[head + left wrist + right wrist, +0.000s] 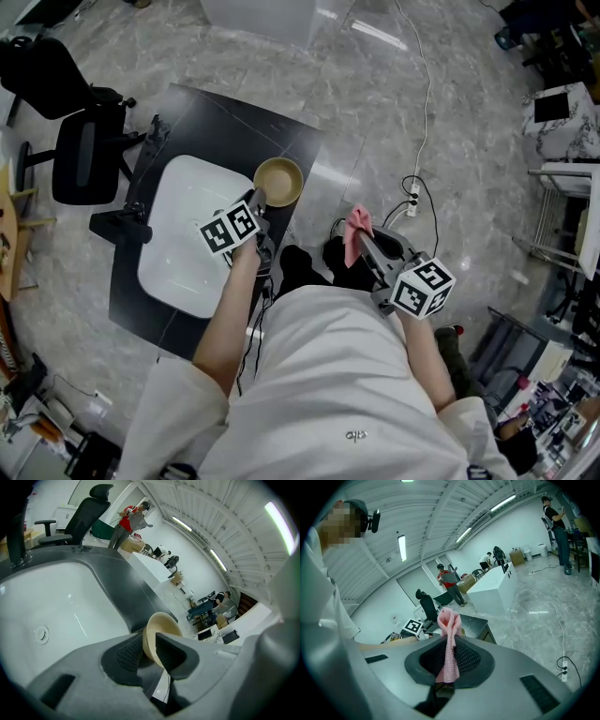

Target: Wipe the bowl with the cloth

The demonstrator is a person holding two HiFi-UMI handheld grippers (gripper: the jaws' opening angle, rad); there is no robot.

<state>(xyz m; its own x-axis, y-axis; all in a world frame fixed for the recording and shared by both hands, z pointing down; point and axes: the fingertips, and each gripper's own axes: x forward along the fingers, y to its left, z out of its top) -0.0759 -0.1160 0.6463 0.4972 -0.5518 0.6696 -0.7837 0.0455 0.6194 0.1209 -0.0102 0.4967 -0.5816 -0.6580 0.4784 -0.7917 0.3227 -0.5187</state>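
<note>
The beige bowl (278, 181) sits on the black counter (216, 122) near its right edge, just past the far right corner of the white sink (187, 206). The left gripper (258, 199) has its jaws slightly apart, with the bowl's rim between them but seemingly not pinched. A push from the cloth could therefore skid or tip the bowl over that edge. The right gripper (361, 234) is clamped on the bunched pink cloth (357, 228), and that narrow fold might slip out.

No brand or label reads — only square markers.
</note>
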